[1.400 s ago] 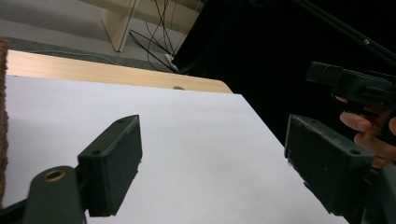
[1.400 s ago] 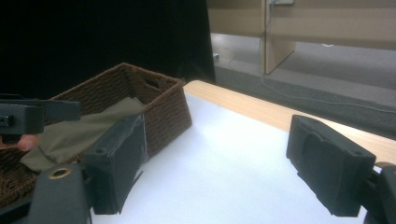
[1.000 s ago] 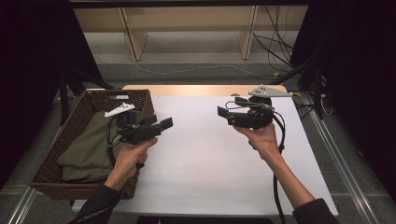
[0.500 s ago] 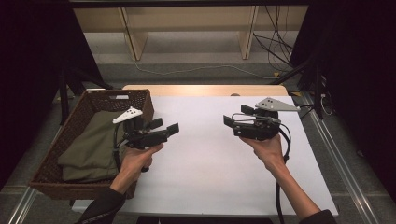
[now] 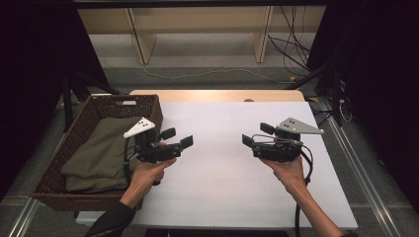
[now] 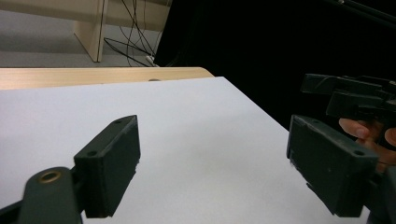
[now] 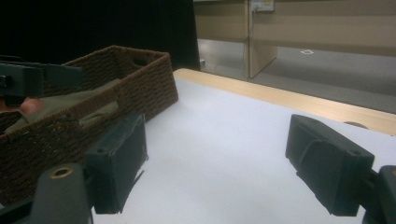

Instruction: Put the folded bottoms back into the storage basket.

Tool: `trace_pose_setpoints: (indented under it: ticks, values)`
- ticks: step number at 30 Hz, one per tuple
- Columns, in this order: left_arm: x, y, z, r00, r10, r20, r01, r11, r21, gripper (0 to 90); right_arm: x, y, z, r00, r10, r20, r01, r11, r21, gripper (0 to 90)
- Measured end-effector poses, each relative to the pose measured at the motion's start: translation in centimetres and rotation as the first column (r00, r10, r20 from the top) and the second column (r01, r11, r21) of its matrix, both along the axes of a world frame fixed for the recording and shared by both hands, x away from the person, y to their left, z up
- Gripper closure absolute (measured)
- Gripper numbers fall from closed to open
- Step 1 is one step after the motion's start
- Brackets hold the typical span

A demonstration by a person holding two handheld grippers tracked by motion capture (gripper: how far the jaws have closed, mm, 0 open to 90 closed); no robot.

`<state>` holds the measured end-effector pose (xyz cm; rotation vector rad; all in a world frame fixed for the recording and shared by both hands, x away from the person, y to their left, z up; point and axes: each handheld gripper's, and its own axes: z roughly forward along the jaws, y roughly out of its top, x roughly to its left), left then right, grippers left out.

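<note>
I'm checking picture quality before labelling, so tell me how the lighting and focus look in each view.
High view: the white table is evenly lit, its surroundings fall into black, and the basket with the green cloth is dim. Left gripper view: the near jaws of the left gripper are soft and dark, the table bright. Right gripper view: the right gripper is also blurred up close, the basket sharper.

Left claw [image 6: 212, 172] agape over white table [image 6: 196, 121], nothing between.
</note>
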<state>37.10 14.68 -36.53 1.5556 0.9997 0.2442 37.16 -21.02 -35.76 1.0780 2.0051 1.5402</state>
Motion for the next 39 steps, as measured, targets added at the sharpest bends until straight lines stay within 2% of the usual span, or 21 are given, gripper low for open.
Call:
trace_pose_setpoints:
  ticks: [10,16,25,29,39]
  values:
    - [-0.6,-0.6,-0.8,0.9994,-0.029,0.02,0.029,0.9993,0.025,17.3,-1.4,0.1,-0.6,0.9995,0.01,0.029,-0.01,1.0,-0.001,21.6]
    - [-0.9,-0.8,-1.0,0.9988,-0.045,0.019,0.045,0.999,0.009,17.3,-2.3,0.0,-0.7,0.9986,0.005,0.052,-0.005,1.0,0.002,21.6]
    - [-1.5,-1.2,-1.3,0.9958,-0.074,0.055,0.073,0.9972,0.02,15.7,-3.2,-0.3,-1.2,0.9969,0.011,0.079,-0.01,0.9998,-0.016,18.7]
    - [-1.6,-1.3,-1.4,0.9949,-0.078,0.064,0.076,0.9963,0.042,15.6,-3.5,-0.4,-1.3,0.9969,0.015,0.077,-0.014,0.9998,-0.014,17.5]
    - [-2.0,-1.4,-1.7,0.9926,-0.085,0.088,0.079,0.995,0.06,15.6,-4.1,-0.3,-1.6,0.9973,0.014,0.073,-0.013,0.9998,-0.015,17.7]
